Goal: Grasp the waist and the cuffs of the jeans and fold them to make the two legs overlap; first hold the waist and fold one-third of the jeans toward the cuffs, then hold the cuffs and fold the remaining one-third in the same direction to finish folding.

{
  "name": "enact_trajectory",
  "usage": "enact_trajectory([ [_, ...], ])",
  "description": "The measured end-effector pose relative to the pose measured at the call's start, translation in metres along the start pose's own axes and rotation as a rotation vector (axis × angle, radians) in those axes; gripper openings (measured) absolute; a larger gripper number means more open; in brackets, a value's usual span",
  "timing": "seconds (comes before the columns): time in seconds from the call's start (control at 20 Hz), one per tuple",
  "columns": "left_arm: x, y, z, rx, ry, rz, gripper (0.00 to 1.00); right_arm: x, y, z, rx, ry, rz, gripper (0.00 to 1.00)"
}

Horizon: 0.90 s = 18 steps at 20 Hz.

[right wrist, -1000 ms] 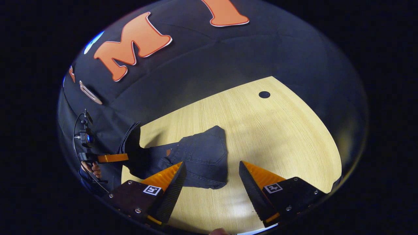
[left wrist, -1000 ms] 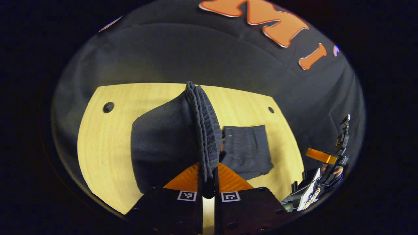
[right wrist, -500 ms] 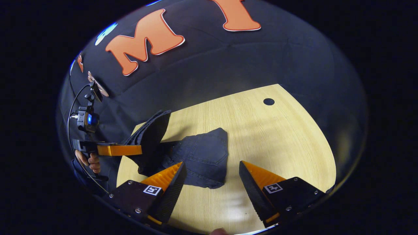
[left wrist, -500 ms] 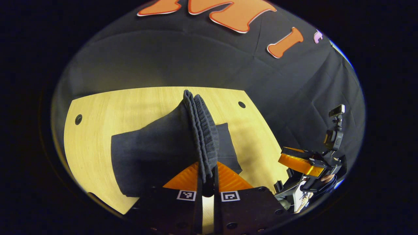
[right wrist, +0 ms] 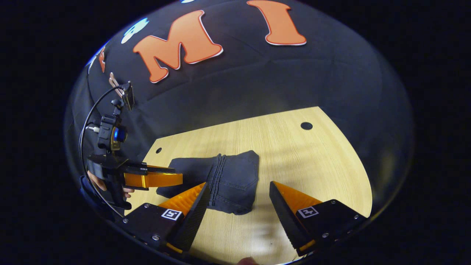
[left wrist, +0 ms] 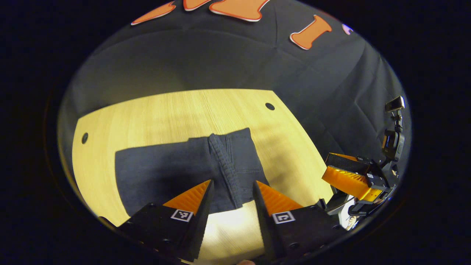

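The dark jeans (left wrist: 165, 176) lie folded flat on the wooden table (left wrist: 165, 110). Their ribbed cuff edge (left wrist: 225, 170) runs across the top layer, near the pocket end. My left gripper (left wrist: 232, 184) hovers open just above that edge, holding nothing. In the right gripper view the same jeans (right wrist: 228, 180) rest as a compact bundle, and my right gripper (right wrist: 239, 184) stands open over their near edge, apart from the cloth. The left gripper (right wrist: 154, 179) shows at the left there, held by a hand. The right gripper (left wrist: 349, 176) appears at the right of the left gripper view.
Small round holes (left wrist: 270, 106) (right wrist: 306, 125) mark the tabletop near its far corners. Bare wood (right wrist: 312, 165) stretches right of the jeans. The black cloth wall stands close behind the table's far edge.
The left gripper lowered the cuffs onto the jeans and opened, letting them go; the cloth now lies flat. The right gripper stayed open and barely moved.
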<state>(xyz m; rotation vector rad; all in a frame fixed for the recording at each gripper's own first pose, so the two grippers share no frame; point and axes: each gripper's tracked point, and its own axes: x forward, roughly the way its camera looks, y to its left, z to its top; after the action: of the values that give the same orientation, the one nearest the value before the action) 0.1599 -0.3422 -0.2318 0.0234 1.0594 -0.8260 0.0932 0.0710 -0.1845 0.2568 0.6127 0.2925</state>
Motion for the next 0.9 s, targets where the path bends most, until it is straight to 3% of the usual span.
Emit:
enact_trajectory([
  [0.1, -0.013, 0.007, 0.011, 0.042, -0.061, 0.054, 0.72, -0.008, 0.012, 0.016, -0.041, -0.065, 0.007, 0.98],
  [0.15, -0.023, 0.007, 0.015, 0.056, -0.095, 0.074, 0.84, -0.012, 0.019, 0.024, -0.06, -0.098, 0.012, 0.98],
  [0.35, -0.091, 0.003, 0.047, 0.07, -0.297, 0.15, 0.84, -0.04, 0.053, 0.064, -0.157, -0.269, 0.034, 0.98],
  [0.4, -0.107, 0.005, 0.052, 0.075, -0.353, 0.189, 0.8, -0.047, 0.058, 0.074, -0.182, -0.318, 0.025, 0.98],
  [0.45, -0.121, 0.01, 0.059, 0.079, -0.418, 0.233, 0.9, -0.058, 0.063, 0.086, -0.218, -0.384, 0.003, 0.98],
  [0.55, -0.151, 0.013, 0.063, 0.059, -0.541, 0.294, 0.95, -0.067, 0.08, 0.106, -0.308, -0.505, -0.03, 0.98],
  [0.7, -0.18, 0.02, 0.066, 0.05, -0.67, 0.405, 0.95, -0.081, 0.11, 0.12, -0.42, -0.62, -0.041, 0.98],
  [0.75, -0.189, 0.021, 0.066, 0.046, -0.722, 0.444, 1.0, -0.088, 0.117, 0.122, -0.438, -0.653, -0.032, 0.97],
  [0.8, -0.196, 0.022, 0.065, 0.04, -0.769, 0.471, 0.91, -0.095, 0.125, 0.122, -0.45, -0.677, -0.017, 0.97],
  [0.9, -0.219, 0.025, 0.066, 0.026, -0.879, 0.51, 0.95, -0.099, 0.136, 0.121, -0.461, -0.704, 0.011, 0.98],
])
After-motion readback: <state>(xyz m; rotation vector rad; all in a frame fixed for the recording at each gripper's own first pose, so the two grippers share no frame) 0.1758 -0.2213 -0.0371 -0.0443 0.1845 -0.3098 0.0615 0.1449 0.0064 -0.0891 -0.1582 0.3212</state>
